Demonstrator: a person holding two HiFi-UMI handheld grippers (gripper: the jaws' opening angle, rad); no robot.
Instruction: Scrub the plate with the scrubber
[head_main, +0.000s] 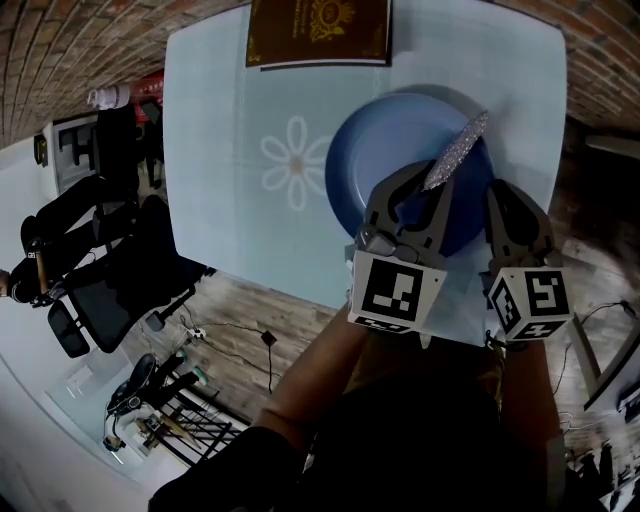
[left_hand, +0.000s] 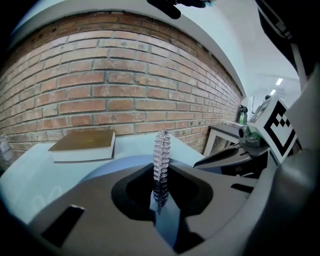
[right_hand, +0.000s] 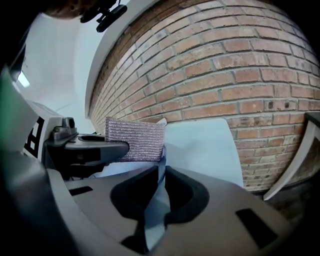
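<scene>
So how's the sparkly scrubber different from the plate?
The scrubber is silvery, thin and small; the plate is blue, round and much bigger. The left gripper pinches the scrubber; the right gripper pinches the plate's rim. Both are clamped in jaws.

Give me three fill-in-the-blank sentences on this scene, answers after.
1. The left gripper is shut on the ____.
2. The right gripper clamps the rim of the ____ plate.
3. Beyond the plate, on the table, lies a closed ____.
Missing words: scrubber; blue; book.
</scene>
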